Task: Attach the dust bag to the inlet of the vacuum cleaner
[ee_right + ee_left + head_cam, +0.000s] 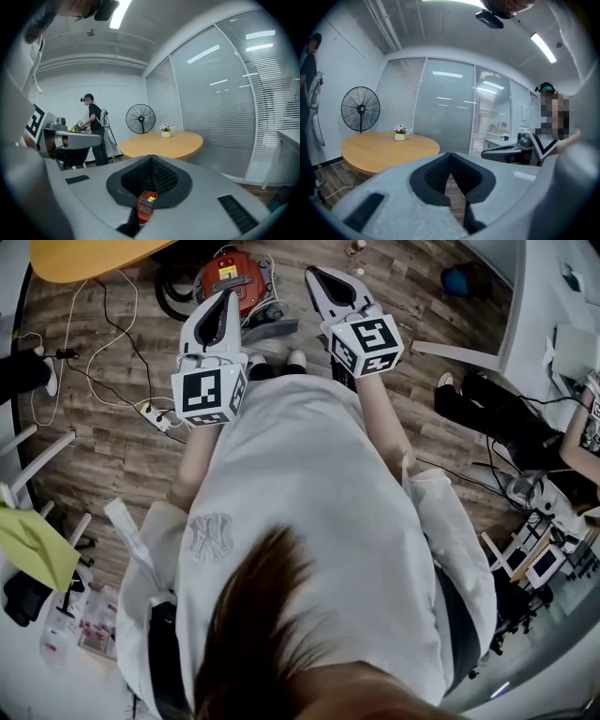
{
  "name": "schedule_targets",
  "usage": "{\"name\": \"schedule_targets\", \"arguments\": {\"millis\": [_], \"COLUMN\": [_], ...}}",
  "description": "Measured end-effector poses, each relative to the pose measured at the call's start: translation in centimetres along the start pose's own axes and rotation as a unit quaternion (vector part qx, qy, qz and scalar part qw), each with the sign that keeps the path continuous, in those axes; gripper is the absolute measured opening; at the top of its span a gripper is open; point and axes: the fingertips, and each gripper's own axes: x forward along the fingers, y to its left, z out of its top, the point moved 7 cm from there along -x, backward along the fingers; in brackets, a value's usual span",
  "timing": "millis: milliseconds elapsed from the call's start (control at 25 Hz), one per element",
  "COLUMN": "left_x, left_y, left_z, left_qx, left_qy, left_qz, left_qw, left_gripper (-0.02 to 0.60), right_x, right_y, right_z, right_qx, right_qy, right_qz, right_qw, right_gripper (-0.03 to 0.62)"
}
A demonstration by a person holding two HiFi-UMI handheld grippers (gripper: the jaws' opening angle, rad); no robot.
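**Left tool** [450, 158]: Pads are pressed together with nothing between them. Only wooden floor [454, 187] is seen through the slit below the pads. In the head view it is held out ahead of the body, and its marker cube faces the camera.

**Right tool** [151, 161]: Pads are pressed together and nothing is pinched. A red sliver of the vacuum is framed in the opening under the pads. It lies beyond the tool and is not touched.

**Vacuum** [232, 277]: Red, set on the floor beyond the wearer's shoes, near the top edge of the head view. Its lower part is covered by the left tool's tip. A black hose [173, 294] is coiled just beside it. The inlet cannot be made out in any view.

**Desk** [389, 151]: Round and wooden, carrying a flower pot [399, 134]. In the head view it is cut off by the top edge.

**Fan** [360, 110]: A pedestal type, standing behind the desk. Its base is hidden by the desk top.

**Power strip** [155, 416]: White, on the floor beside the left tool's cube and partly hidden by it. Cables trail away from it.

**Person** [95, 123]: Dark-clothed, standing well apart at the far wall. What the hands hold is too small to tell.

**Shirt** [309, 521]: White, worn by the wearer. It fills the lower head view and hides the floor beneath.
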Motion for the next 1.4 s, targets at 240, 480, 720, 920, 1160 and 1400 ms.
{"name": "schedule_targets", "arguments": {"millis": [240, 480, 720, 920, 1160, 1400], "left_x": [0.4, 0.8, 1.1, 1.1, 1.2, 1.2], "left_y": [0.2, -0.1, -0.2, -0.2, -0.4, -0.4], "left_z": [0.5, 1.0, 1.2, 1.3, 1.2, 1.2], "left_qx": [0.001, 0.009, 0.013, 0.011, 0.011, 0.010], "left_qy": [-0.006, -0.014, -0.015, -0.016, -0.015, -0.015], "left_qz": [0.008, 0.001, 0.001, 0.003, 0.001, 0.001], "left_qw": [1.0000, 0.9999, 0.9998, 0.9998, 0.9998, 0.9998], "left_gripper": [0.017, 0.017, 0.017, 0.017, 0.017, 0.017], "right_x": [-0.4, -0.3, -0.3, -0.5, -0.7, -0.7], "right_y": [0.8, 1.5, 1.3, 1.0, 1.0, 1.0], "right_z": [0.1, 0.4, 0.6, 0.7, 0.6, 0.6], "right_qx": [0.012, 0.011, 0.008, 0.007, -0.001, -0.003], "right_qy": [-0.002, -0.004, -0.002, -0.003, 0.004, 0.005], "right_qz": [0.007, 0.015, 0.017, 0.013, 0.013, 0.014], "right_qw": [1.000, 1.000, 1.000, 1.000, 1.000, 1.000], "right_gripper": [0.003, 0.003, 0.003, 0.003, 0.002, 0.002]}}
